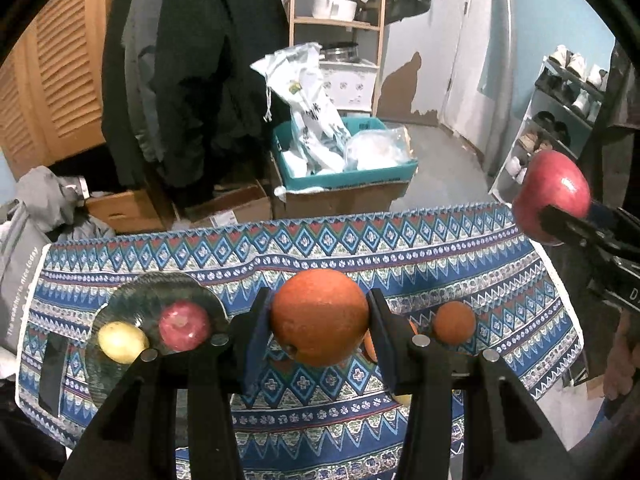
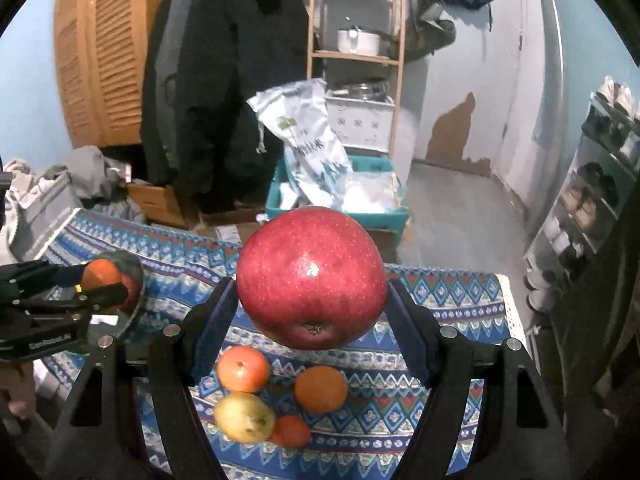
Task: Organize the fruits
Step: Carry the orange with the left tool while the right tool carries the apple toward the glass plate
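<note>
Orange [image 1: 319,317] in left gripper [image 1: 318,320] — apple [image 2: 311,282] in right gripper [image 2: 310,312]

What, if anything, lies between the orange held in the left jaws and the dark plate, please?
Only bare patterned tablecloth and the left gripper's own finger separate the orange from the plate, as the left wrist view shows.

Both views are lit by dim, cool indoor light from above, leaving a small white glare spot on the red apple [image 2: 311,304] held in the right tongs [image 2: 310,316]. Fisheye distortion bends walls beyond the tongs, corners go black, and distant clutter looks soft, slightly smeared.
</note>
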A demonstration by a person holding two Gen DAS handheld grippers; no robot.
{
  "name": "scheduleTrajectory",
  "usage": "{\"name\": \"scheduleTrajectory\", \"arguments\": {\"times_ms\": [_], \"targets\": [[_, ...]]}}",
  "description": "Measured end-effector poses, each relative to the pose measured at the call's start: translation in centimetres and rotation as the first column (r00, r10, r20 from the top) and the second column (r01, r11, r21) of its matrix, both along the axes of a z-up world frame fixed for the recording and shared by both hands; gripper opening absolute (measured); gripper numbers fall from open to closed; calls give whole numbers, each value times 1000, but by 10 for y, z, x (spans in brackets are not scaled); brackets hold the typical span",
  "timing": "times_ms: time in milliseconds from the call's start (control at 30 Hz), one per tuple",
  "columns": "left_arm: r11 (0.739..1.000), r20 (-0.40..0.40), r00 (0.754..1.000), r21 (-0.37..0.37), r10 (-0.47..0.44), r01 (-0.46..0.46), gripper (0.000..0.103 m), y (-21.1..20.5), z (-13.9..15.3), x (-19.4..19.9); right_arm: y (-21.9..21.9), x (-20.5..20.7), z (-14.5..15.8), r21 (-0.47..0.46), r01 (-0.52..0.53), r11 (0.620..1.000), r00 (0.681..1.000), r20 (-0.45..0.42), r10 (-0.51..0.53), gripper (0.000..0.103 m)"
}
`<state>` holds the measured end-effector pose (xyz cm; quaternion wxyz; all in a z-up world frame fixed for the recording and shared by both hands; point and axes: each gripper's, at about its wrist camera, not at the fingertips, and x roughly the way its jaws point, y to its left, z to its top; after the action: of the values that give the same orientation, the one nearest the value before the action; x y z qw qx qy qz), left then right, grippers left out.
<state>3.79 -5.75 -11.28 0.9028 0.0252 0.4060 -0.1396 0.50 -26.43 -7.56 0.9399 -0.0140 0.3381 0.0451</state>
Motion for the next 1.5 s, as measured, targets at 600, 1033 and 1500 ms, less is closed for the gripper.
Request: {"name": "scheduleTrajectory", "arguments": {"times_ms": [600,1033,1500], "targets": [[999,47,998,-21,45,-44,47,39,21,-7,40,1,24,33,-93,995,995,46,92,75],[991,25,991,-17,130,-130,47,90,9,-8,93,20,24,56,-189,980,982,42,187,69],[974,-208,951,62,227,-219,48,137,-92,18,129,78,-143,145,-155,977,892,-405,202,34]]}}
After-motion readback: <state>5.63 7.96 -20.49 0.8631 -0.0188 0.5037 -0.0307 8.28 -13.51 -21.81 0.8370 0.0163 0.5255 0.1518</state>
